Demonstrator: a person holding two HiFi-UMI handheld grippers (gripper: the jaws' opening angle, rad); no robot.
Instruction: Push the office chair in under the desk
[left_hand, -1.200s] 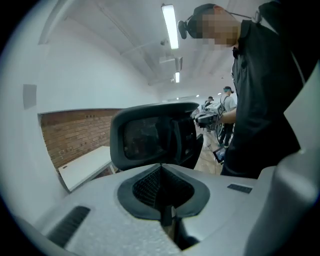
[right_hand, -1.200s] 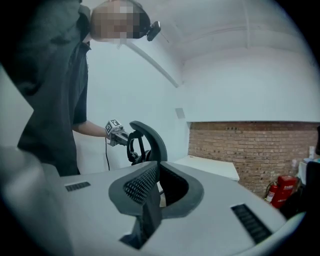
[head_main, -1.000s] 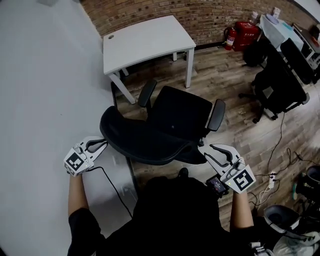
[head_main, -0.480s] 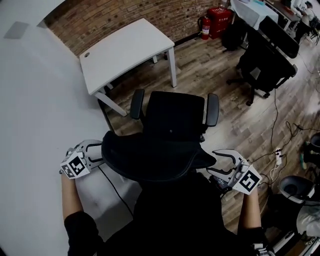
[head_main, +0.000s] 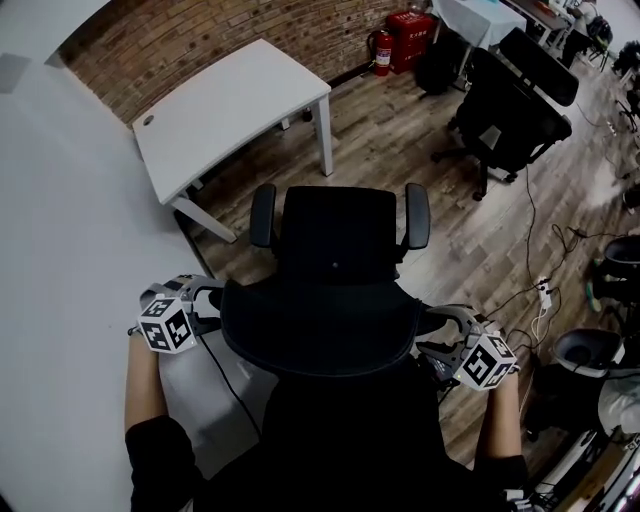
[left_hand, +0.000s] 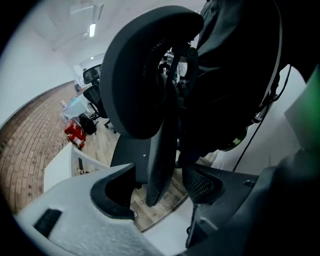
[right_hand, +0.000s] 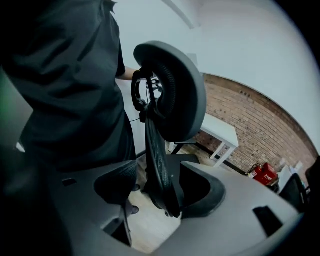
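Office chair (head_main: 335, 260) stands on the wood floor (head_main: 400, 140), seat facing the white desk (head_main: 225, 110), not under it, with bare floor between them. You're behind its backrest (head_main: 320, 330), one gripper at each side edge.

Head view gives only the layout: left gripper (head_main: 212, 302) at the backrest's left edge, right gripper (head_main: 432, 338) at its right edge, jaw gaps not readable from above. It also shows the desk against the brick wall (head_main: 200, 40), a red fire extinguisher (head_main: 383, 50) and more black chairs (head_main: 510, 110) far right.

The left gripper view fills that in: your left gripper (left_hand: 160, 192) is spread wide, the backrest edge (left_hand: 160, 145) running down between the jaws with daylight on both sides, nothing clamped.

The right gripper view shows the same for your right gripper (right_hand: 165, 192): jaws wide, the mesh edge (right_hand: 157, 165) between them, sitting closer to the outer jaw; can't tell if it touches. This view alone shows the desk (right_hand: 220, 132) side-on past the chair
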